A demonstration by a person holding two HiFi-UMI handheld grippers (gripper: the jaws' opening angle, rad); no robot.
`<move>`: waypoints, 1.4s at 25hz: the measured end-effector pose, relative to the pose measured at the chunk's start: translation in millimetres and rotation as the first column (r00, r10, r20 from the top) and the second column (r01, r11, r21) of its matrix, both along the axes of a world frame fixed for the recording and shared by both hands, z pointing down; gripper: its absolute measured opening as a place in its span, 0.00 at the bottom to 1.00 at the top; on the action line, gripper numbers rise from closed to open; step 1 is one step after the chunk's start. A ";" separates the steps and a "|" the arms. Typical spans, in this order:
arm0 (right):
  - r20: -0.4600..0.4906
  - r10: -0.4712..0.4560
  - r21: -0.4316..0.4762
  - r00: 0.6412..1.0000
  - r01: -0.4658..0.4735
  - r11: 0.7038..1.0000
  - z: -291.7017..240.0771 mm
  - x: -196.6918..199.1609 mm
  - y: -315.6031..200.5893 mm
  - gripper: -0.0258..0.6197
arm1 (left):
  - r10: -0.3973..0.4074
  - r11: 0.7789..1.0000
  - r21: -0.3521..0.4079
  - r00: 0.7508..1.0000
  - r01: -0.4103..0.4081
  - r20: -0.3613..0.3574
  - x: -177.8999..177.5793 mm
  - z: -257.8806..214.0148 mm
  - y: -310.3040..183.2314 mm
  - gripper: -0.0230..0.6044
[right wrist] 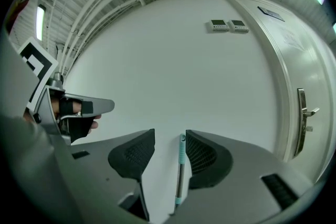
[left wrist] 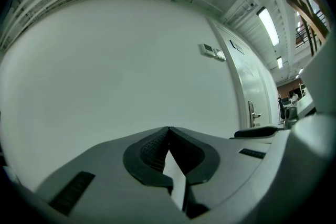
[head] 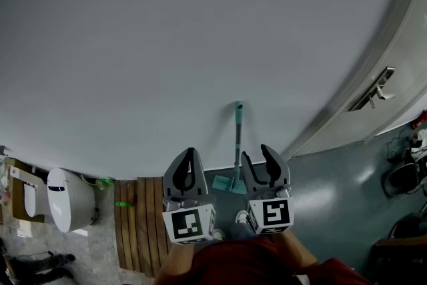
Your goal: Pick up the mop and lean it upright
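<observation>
The slim teal-handled mop point(head: 237, 143) with its flat teal head already leans upright against the plain white wall point(head: 167, 43), untouched by the right gripper point(head: 257, 158), whose jaws stand wide apart and empty, while the left gripper point(head: 190, 158) is closed on nothing, so the task looks finished.

Left hand-held gripper point(head: 191, 153) closed, right hand-held gripper point(head: 256, 152) wide.

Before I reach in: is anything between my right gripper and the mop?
Nothing visible. The mop leans upright against the wall, and its handle shows through the gap of the open right gripper, clear of both pads, with nothing else in that gap.
</observation>
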State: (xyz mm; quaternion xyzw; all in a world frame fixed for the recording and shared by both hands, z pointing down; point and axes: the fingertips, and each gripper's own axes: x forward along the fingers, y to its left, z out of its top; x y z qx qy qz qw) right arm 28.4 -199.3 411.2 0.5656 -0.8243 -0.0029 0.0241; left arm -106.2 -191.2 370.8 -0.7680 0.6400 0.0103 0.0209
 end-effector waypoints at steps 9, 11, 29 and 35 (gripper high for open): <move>0.049 0.001 0.094 0.999 -0.006 0.996 -53.3 7.3 10.8 0.23 | 0.014 1.000 0.008 0.999 -0.014 -0.029 5.1 -3.6 1.7 0.06; 0.029 0.020 0.089 0.999 -0.023 0.996 -59.0 10.3 10.5 0.16 | 0.018 1.000 0.010 0.999 -0.018 -0.028 6.9 -4.7 1.4 0.06; 0.047 0.051 0.066 0.998 -0.054 0.996 -65.1 19.5 11.7 0.07 | 0.038 0.999 0.023 0.999 -0.038 -0.016 12.0 -11.8 7.1 0.06; 0.036 0.046 0.061 0.998 -0.048 0.997 -62.4 17.0 13.0 0.07 | 0.042 0.999 0.030 0.999 -0.041 -0.017 13.3 -13.4 8.2 0.06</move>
